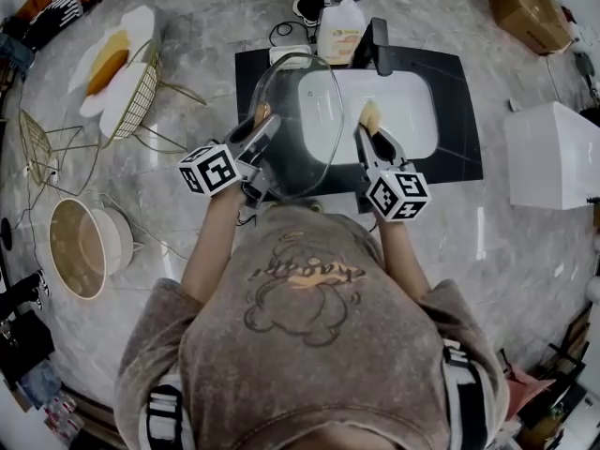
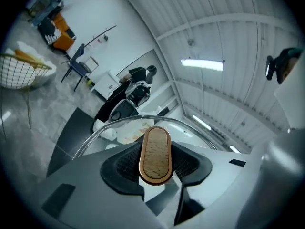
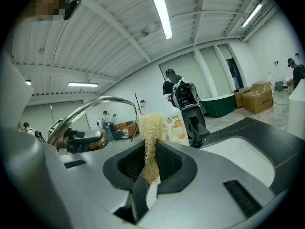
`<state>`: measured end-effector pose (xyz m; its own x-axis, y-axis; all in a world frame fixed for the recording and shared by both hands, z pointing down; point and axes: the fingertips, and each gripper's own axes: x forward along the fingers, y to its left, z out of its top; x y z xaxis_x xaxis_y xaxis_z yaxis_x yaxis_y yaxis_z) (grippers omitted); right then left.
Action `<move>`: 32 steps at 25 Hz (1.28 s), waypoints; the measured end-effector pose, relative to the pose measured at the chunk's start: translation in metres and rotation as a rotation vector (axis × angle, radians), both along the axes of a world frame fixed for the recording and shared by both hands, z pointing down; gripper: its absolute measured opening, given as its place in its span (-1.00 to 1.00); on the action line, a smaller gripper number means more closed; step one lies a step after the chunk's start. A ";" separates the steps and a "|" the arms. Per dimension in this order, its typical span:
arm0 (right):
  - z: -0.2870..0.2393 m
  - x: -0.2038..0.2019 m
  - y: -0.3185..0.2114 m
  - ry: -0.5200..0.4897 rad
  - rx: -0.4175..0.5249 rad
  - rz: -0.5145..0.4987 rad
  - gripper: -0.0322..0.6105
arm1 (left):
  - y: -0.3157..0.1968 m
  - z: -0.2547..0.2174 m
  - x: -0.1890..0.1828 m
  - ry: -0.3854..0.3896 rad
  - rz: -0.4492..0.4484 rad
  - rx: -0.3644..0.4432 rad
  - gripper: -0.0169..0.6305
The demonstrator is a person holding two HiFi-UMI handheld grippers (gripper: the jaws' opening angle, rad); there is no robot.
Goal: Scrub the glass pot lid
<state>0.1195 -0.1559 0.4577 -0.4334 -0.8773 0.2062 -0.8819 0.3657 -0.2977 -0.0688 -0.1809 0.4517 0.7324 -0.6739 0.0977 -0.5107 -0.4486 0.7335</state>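
Glass, round and rimmed in metal, the clear pot lid (image 1: 298, 125) was held up on edge over the left part of the white rectangular sink basin (image 1: 412, 111), its face turned towards the person. In the left gripper view, its oval wooden knob with a copper-coloured edge (image 2: 155, 154) sat between the black jaws of the left gripper (image 1: 265, 131), which were closed on it from both sides and carried the whole lid.

Just to the lid's right, clear of its rim, the right gripper (image 1: 370, 137) had its jaws clamped on a pale yellow fibrous loofah scrubber (image 3: 149, 128). The tuft stuck out past the jaw tips above the basin.

The basin was set in a black surface (image 1: 461, 92). At its far edge stood a black faucet (image 1: 380, 45), and beside that a translucent bottle with an orange label (image 1: 339, 31).
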 end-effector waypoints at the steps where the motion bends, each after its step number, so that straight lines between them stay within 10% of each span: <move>1: 0.001 0.000 0.000 0.002 -0.001 -0.003 -0.74 | 0.000 -0.001 0.000 0.052 -0.002 -0.018 -0.38; 9: 0.000 -0.007 0.004 0.013 -0.007 -0.038 -0.74 | 0.008 -0.013 0.011 0.420 0.031 -0.132 -0.38; 32: -0.079 -0.069 -0.024 0.105 0.207 -0.249 -0.74 | 0.025 -0.025 0.047 0.453 0.176 -0.123 -0.38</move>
<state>0.0503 -0.1798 0.3785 -0.6255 -0.7750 0.0897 -0.7797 0.6169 -0.1069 -0.0220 -0.1563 0.4265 0.8208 -0.5401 -0.1860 -0.0527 -0.3958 0.9168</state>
